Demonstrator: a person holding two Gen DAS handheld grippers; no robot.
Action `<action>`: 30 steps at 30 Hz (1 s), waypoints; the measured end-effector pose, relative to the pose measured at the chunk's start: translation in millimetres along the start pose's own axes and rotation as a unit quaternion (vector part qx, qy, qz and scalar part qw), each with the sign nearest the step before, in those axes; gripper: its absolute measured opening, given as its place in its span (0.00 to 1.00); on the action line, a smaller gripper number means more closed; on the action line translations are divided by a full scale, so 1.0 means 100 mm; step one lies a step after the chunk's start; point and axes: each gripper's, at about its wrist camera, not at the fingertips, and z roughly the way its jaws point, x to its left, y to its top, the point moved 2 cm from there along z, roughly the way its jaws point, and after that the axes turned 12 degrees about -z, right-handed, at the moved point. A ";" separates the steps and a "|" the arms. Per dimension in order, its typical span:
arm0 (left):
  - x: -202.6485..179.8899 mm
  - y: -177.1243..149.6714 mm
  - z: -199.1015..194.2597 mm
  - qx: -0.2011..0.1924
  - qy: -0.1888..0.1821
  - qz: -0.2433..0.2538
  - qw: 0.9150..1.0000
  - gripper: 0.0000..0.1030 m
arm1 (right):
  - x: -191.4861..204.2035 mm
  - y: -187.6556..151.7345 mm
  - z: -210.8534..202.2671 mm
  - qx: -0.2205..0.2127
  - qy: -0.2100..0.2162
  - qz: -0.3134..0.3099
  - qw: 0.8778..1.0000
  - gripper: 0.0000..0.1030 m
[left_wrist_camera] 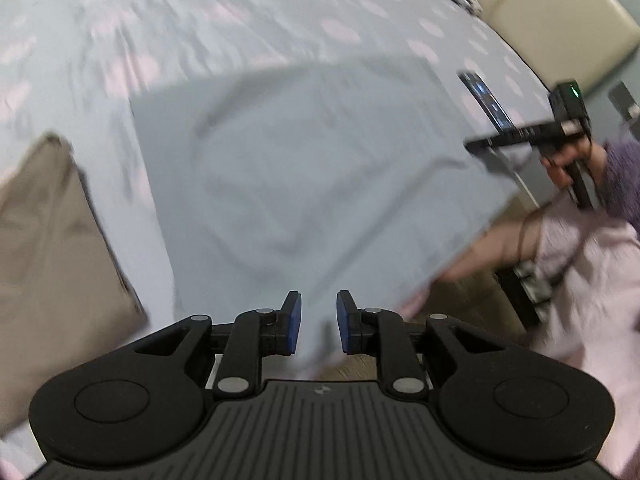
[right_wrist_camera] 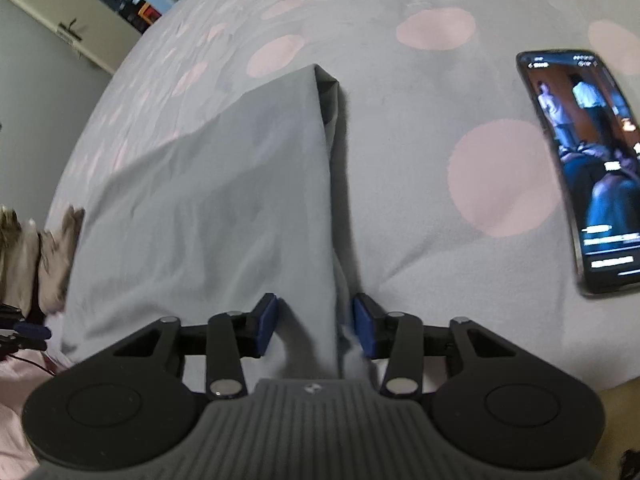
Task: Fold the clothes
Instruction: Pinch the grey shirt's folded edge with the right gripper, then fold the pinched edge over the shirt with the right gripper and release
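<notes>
Cloth is sitting between both sets of pads, and that is what I am watching. I am seeing the grey garment (left_wrist_camera: 312, 168) lying on the dotted bedsheet (left_wrist_camera: 280, 12), doubled over along its phone-side edge. My left gripper (left_wrist_camera: 318, 322) is standing with its pads apart around the near hem, and my right gripper (right_wrist_camera: 314, 326) is likewise apart astride the doubled edge; neither is pinching. If either lifts without clamping, I am judging the thin fabric is likely sliding out and the fold opening. The phone (right_wrist_camera: 580, 168) is lying beside that edge, so a dragged layer is risking sweeping it.
</notes>
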 end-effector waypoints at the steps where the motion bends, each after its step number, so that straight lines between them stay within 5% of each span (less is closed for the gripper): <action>1: -0.01 0.06 0.03 -0.004 0.004 -0.004 1.000 0.16 | 0.01 0.01 0.01 -0.001 0.001 0.005 1.000 0.29; 6: -0.09 0.24 0.21 -0.011 0.040 -0.018 0.999 0.16 | 0.06 0.08 0.06 -0.005 0.006 0.031 0.999 0.15; 18: 0.09 0.45 0.14 -0.050 0.067 -0.062 0.995 0.16 | 0.81 0.56 -0.23 -0.028 0.025 0.037 0.999 0.14; 30: 0.37 0.43 -0.11 -0.090 0.065 -0.115 0.987 0.16 | 1.95 1.06 0.02 -0.045 0.116 -0.013 0.992 0.13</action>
